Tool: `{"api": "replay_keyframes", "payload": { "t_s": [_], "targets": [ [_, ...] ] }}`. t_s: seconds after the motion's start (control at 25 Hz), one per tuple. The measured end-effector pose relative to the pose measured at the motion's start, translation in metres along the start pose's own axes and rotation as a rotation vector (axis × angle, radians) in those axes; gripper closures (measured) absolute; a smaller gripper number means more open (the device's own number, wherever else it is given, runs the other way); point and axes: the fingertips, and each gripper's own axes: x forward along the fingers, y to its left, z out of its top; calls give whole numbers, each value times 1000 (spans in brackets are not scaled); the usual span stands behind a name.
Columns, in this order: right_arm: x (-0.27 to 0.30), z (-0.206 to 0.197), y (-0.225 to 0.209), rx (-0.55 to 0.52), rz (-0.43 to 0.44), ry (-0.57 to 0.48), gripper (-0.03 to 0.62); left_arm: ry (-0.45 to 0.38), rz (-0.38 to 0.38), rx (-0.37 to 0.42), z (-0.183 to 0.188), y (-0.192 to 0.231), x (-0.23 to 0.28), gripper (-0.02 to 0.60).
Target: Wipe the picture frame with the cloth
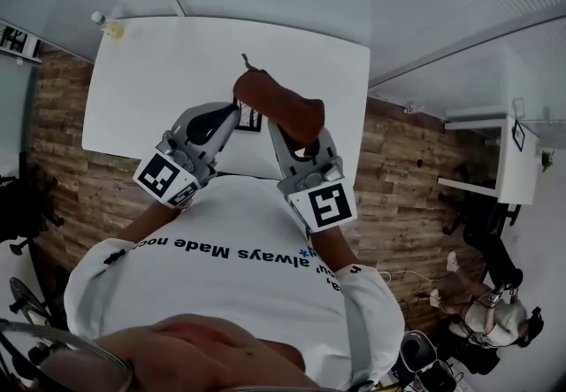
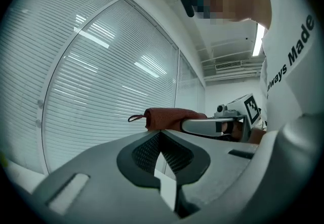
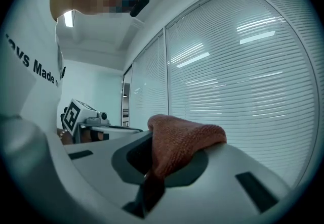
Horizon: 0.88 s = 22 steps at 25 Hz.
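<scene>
The cloth [image 3: 178, 141] is pinched between the right gripper's [image 3: 146, 175] jaws and drapes over them, held above the table [image 1: 150, 89]. Only the head view shows the frame [image 1: 251, 118], just left of the cloth. Only the left gripper [image 2: 163, 167] view shows its jaws pressed together on the frame's thin pale edge. A small bottle [image 1: 99, 20] stands at the table's far-left corner; its contents cannot be made out.

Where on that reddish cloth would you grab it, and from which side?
Its thick folded body, approached across the long side, as the right tool does now: the cloth is bunched there, giving the jaws bulk to pinch and leaving a padded end free. The thin loop looks too flimsy.
</scene>
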Motion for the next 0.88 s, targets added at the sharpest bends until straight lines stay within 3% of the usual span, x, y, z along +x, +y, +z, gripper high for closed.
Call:
{"api": "replay_keyframes", "payload": {
  "t_s": [0.88],
  "targets": [
    [17, 6, 13, -20, 10, 1, 566, -13, -15, -6, 4, 7, -10, 580]
  ]
}}
